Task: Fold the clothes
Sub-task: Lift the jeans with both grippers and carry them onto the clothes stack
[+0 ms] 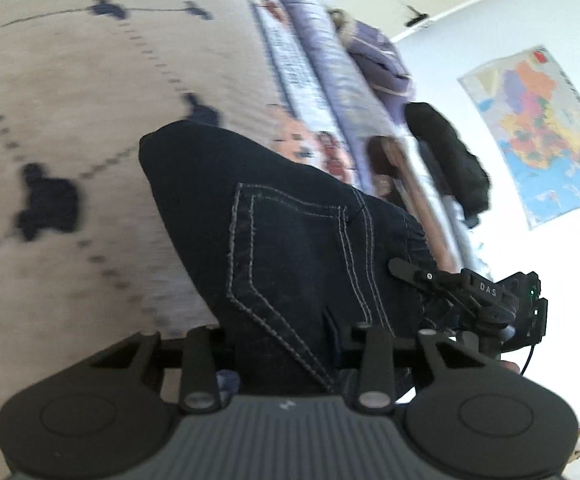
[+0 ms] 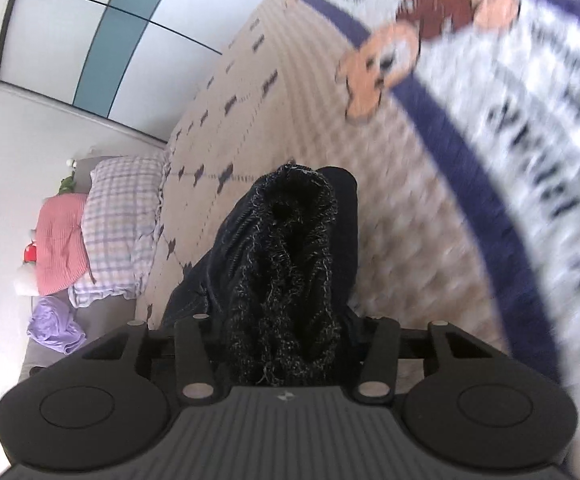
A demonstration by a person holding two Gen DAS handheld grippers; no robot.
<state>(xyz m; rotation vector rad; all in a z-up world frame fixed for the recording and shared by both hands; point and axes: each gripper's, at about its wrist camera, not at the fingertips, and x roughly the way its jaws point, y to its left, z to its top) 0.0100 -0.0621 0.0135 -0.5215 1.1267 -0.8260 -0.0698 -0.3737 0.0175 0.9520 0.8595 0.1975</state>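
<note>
The left tool (image 1: 285, 344) is closed on dark jeans (image 1: 281, 232), its fingertips buried in the denim; the garment runs forward and up-left from the jaws, stitched back pocket showing, its far end lifted over the beige patterned bed (image 1: 89, 100); the right tool (image 2: 285, 344) likewise grips a bunched, frayed dark fold of the jeans (image 2: 285, 260), long axis pointing straight ahead, fingers hidden by cloth; at right in the left view, the other tool (image 1: 470, 296) appears partly cut off; the blanket beyond (image 2: 530, 120) is blurred.
</note>
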